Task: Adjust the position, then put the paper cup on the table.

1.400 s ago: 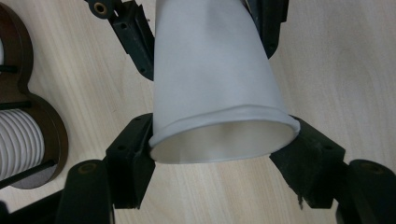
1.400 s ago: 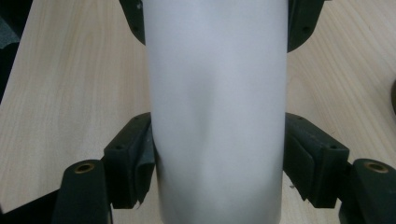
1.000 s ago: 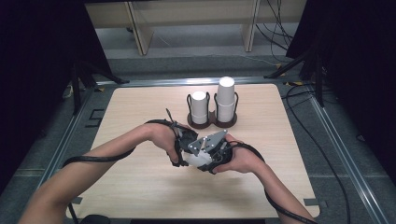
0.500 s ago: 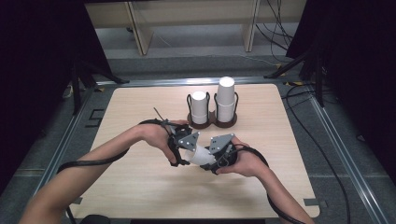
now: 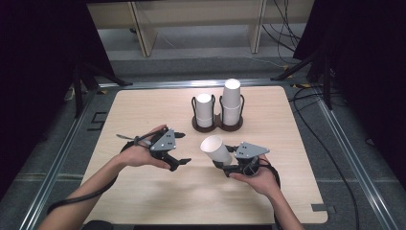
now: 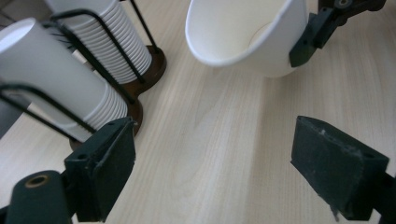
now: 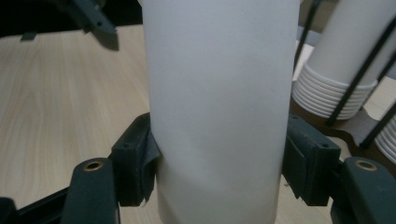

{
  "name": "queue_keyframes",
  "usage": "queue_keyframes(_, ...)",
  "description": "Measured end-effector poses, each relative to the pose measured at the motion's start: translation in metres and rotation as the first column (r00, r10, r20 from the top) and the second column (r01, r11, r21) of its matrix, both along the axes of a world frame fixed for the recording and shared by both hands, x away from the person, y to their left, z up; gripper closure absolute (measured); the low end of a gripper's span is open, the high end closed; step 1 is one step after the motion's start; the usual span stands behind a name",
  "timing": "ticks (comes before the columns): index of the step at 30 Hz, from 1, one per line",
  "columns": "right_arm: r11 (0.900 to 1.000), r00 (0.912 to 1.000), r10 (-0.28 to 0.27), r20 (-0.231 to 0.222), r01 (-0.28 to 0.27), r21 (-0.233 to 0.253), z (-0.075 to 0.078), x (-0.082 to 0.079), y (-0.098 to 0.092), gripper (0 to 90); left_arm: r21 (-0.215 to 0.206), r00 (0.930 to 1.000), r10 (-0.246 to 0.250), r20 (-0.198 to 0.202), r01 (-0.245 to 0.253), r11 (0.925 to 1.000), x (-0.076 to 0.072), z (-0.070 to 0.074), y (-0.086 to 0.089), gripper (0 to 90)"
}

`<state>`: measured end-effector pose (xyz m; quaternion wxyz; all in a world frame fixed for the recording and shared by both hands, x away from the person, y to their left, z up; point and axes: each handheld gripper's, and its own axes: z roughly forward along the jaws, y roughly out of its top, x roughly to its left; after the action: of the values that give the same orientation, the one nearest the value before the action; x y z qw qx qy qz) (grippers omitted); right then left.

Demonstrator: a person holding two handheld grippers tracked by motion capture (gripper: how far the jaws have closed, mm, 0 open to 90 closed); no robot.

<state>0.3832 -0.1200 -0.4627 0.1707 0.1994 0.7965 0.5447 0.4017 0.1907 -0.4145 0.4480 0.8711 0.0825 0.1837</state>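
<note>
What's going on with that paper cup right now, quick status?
Right gripper shut on paper cup, held tilted above the table. Left gripper open, empty. Cup holder with two stacks stands behind, apart; nothing in the way.

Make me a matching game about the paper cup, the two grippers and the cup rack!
Things:
1. paper cup
2. left gripper
3. right gripper
4. cup rack

States:
A. open, holding nothing
B. stands at the table's far side with two cup stacks
C. shut on the cup
D. white, tilted, held off the table

Pairs: 1-D, 2-A, 3-C, 4-B
</note>
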Motion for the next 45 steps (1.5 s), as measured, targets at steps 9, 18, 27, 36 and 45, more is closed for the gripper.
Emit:
queue_keyframes(9, 0.980, 0.9897, -0.137, -0.041, 0.142, 0.139, -0.007, -0.002, -0.017, 35.0, -0.294, 0.9659, 0.253, -0.055, -0.258, 0.9204, -0.023, -0.043, 0.027, 14.3)
queue_keyframes(18, 0.958, 0.9803, -0.180, -0.082, 0.193, 0.212, -0.009, -0.002, -0.018, 35.0, -0.446, 0.9018, 0.427, -0.064, -0.409, 0.7961, -0.036, -0.069, 0.053, 14.4)
queue_keyframes(27, 0.946, 0.9771, -0.207, -0.050, 0.213, 0.246, -0.009, -0.005, -0.014, 34.9, -0.534, 0.8337, 0.535, -0.136, -0.517, 0.6696, -0.044, -0.069, 0.066, 14.2)
queue_keyframes(36, 0.944, 0.9797, -0.193, -0.054, 0.201, 0.262, -0.010, -0.003, -0.006, 34.9, -0.534, 0.8334, 0.529, -0.162, -0.524, 0.6632, -0.051, -0.076, 0.062, 14.2)
queue_keyframes(45, 0.957, 0.9834, -0.177, -0.042, 0.181, 0.226, -0.014, 0.001, 0.005, 34.6, -0.505, 0.8337, 0.520, -0.185, -0.535, 0.6774, -0.056, -0.079, 0.060, 14.2)
